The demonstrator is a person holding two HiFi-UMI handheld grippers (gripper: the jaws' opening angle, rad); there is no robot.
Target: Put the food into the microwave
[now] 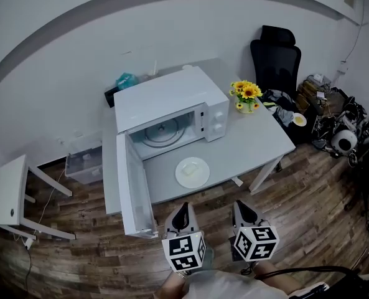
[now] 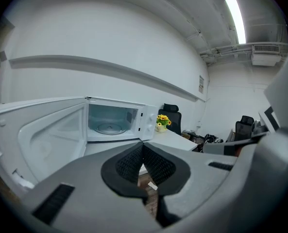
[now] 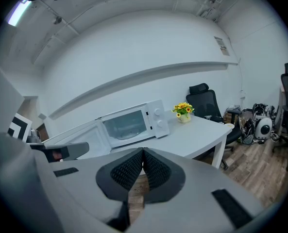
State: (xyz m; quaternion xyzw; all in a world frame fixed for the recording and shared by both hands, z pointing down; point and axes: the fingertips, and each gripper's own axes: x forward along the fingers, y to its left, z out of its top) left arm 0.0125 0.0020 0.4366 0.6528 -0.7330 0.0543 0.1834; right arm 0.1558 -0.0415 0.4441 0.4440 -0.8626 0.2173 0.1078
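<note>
Both sets of tongs are pressed together and carry nothing: the left tongs (image 2: 143, 148) and the right tongs (image 3: 143, 152) hang side by side over the wooden floor (image 1: 308, 210), well short of the counter (image 1: 252, 139). The food (image 1: 189, 170), a pale portion too small to identify, sits on a white plate (image 1: 192, 172) near the counter's front edge, just in front of the microwave (image 1: 172, 101). The oven's door (image 1: 134, 189) is swung fully open toward the person's left, and the glass turntable (image 1: 162, 132) inside is bare. A pot of yellow flowers (image 1: 246, 95) stands to the right of the oven.

The loading has not begun. The likely trouble lies in the lift: the plate is flat and shallow, so a pinch on one rim could tilt it and spill the food. The open door stands close to the left tongs' path and could be knocked, and the plate could clip the cavity's frame on the way in.
</note>
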